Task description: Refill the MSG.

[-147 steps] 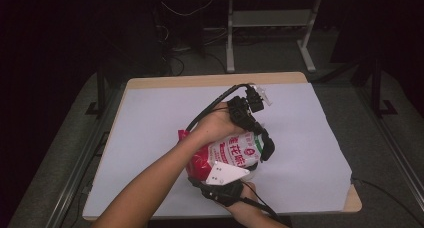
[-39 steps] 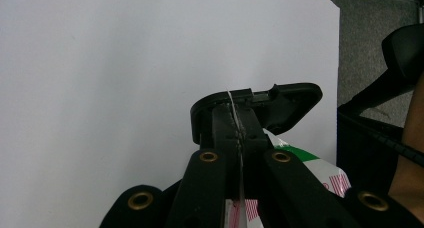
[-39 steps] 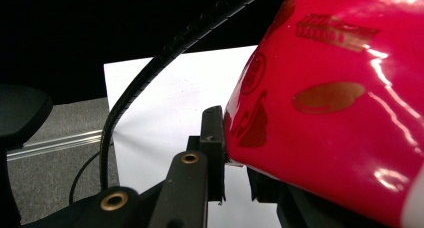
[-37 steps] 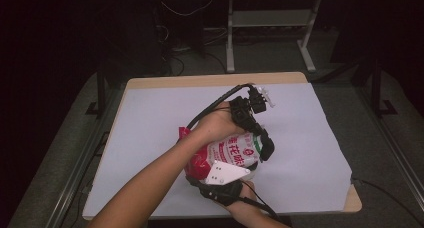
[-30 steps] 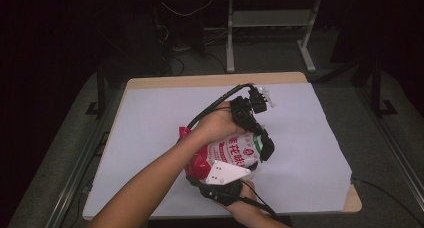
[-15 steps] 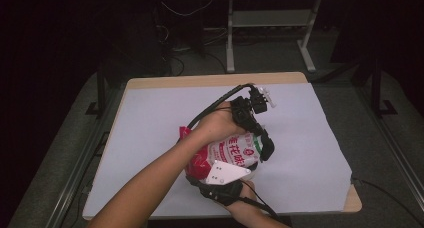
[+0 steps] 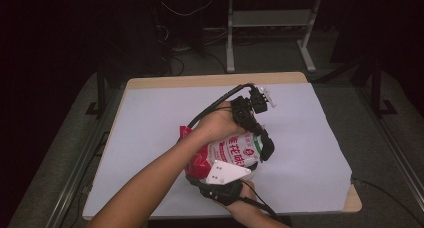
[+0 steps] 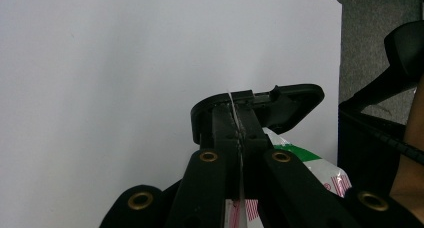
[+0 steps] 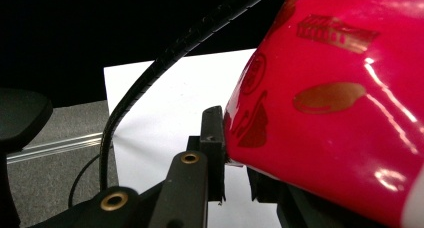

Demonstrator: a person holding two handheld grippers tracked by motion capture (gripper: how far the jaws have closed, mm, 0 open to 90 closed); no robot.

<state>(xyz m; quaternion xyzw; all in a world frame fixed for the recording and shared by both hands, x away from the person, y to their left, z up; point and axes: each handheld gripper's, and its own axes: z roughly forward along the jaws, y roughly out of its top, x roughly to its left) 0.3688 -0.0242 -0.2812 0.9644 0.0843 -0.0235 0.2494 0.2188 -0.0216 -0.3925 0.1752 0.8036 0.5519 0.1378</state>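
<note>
Gripping the snack bag point(image 7: 227, 153) from both ends, I have it lifted a little at the middle of the bench point(image 7: 150, 133), and every place below I give from that bag. Nearest me, at the bag's near edge, sits the right gripper point(image 7: 220, 185) with its grey three-cornered plate on top; in the right gripper view its jaws are clamped on a fold of the glossy red film point(image 9: 340, 103), one pad pressed flat against the plastic. My left forearm crosses over the bag's left side, and the left hand point(image 7: 220, 123) rests on its top. At the bag's far right corner the left gripper point(image 7: 260, 138) has its jaws fully closed; in the left gripper view a thin sheet of the film edge point(image 8: 239, 133) runs straight between the pads. Beyond the bag lies bare white sheet, and past that the dark floor and a metal stand point(image 7: 270, 33).

As I judge it, the step is pulling the bag open. To do it well I would keep both grips firm on film alone, not on the contents, and draw the two ends apart slowly and evenly. A thin pinch like the left one could slip, so I would watch that edge.
</note>
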